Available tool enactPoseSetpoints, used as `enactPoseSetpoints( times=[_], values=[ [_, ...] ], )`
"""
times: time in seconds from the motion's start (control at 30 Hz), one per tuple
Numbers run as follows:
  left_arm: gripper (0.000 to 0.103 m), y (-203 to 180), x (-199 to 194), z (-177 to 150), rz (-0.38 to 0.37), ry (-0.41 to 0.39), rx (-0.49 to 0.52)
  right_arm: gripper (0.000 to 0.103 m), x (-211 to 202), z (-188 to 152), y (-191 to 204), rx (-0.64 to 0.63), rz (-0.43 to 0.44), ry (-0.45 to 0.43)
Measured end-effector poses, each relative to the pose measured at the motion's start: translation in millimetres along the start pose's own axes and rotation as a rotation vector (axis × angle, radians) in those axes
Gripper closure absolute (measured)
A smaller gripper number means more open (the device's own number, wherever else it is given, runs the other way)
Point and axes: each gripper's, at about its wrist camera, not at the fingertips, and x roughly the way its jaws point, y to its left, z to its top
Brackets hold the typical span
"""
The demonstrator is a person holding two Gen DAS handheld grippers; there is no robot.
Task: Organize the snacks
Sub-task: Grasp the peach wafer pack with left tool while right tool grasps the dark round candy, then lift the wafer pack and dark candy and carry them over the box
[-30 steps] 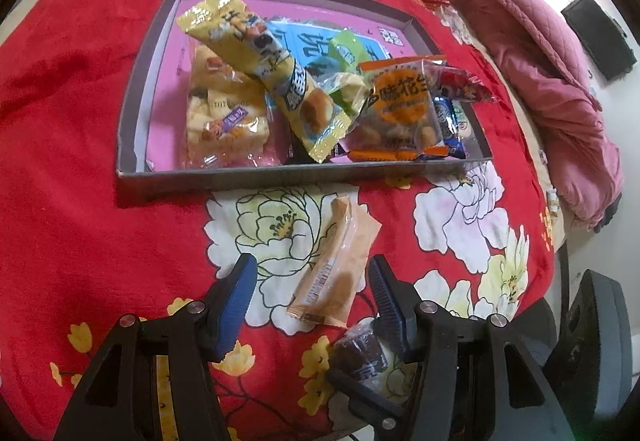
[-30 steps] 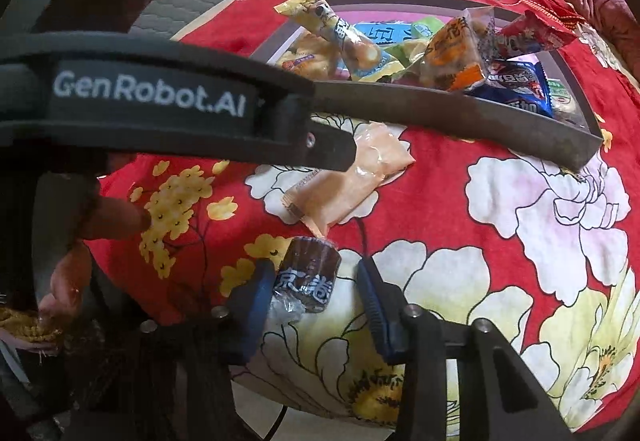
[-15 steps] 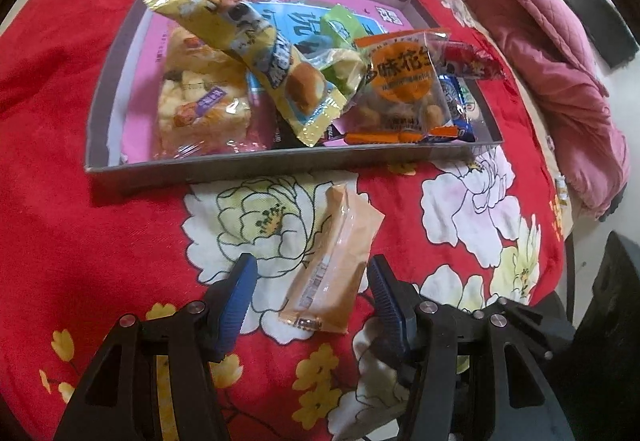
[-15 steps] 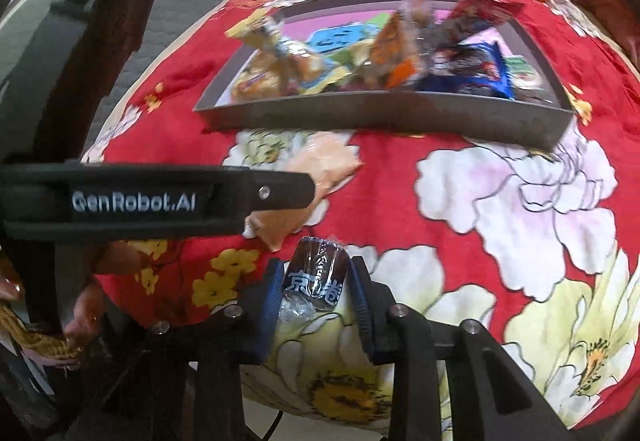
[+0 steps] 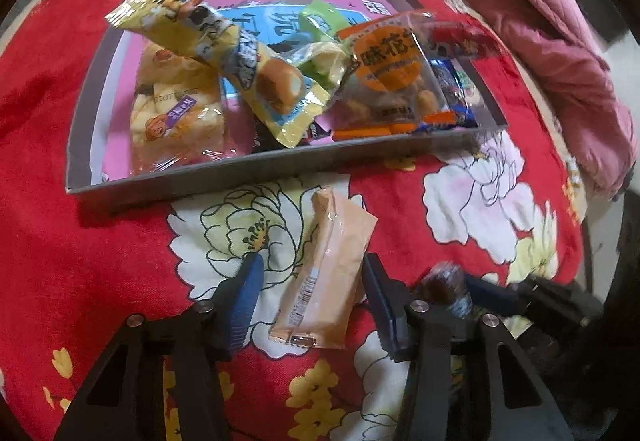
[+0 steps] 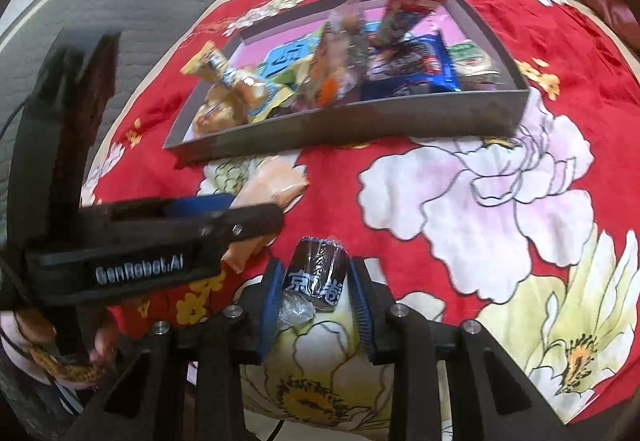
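Observation:
A grey tray (image 5: 208, 177) holds several snack packets, among them a yellow one (image 5: 224, 53) and an orange-labelled one (image 5: 392, 77). A pale orange packet (image 5: 324, 273) lies on the red flowered cloth in front of the tray. My left gripper (image 5: 310, 281) is open, its fingers either side of that packet. My right gripper (image 6: 314, 281) is shut on a dark brown wrapped candy (image 6: 316, 269), held just above the cloth. The candy also shows in the left wrist view (image 5: 444, 281). The tray (image 6: 360, 121) and orange packet (image 6: 276, 185) show in the right wrist view.
A pink quilted blanket (image 5: 540, 21) lies bunched to the right of the cloth. The cloth's edge (image 6: 360, 417) drops off just below my right gripper. My left gripper's body (image 6: 152, 241) crosses the left of the right wrist view.
My left gripper moved forward so its open fingers now straddle the orange packet. My right gripper closed on the brown candy and lifted, tilting toward the tray.

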Motion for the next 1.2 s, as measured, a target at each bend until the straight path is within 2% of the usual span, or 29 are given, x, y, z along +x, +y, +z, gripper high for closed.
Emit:
enactPoseSetpoints(
  times=[0.23,0.4,0.77,1.0,1.2],
  values=[
    [0.065,-20,5,-7,0.109,-0.010,0.087,0.070,-7,4,-20,0.075,0.010,-0.027],
    [0.080,-21,2,-5,0.082,-0.025,0.063,0.070,-18,5,-23,0.072,0.027,-0.087],
    [0.082,-11,-38,4,-0.028,-0.093,-0.002,0.070,-40,17,-14,0.011,0.035,-0.223],
    [0.082,-7,-66,17,-0.039,-0.175,-0.034,0.070,-52,22,-10,-0.024,0.009,-0.309],
    [0.082,-8,-69,24,-0.051,-0.197,-0.036,0.070,-58,31,-15,-0.045,-0.053,-0.388]
  ],
)
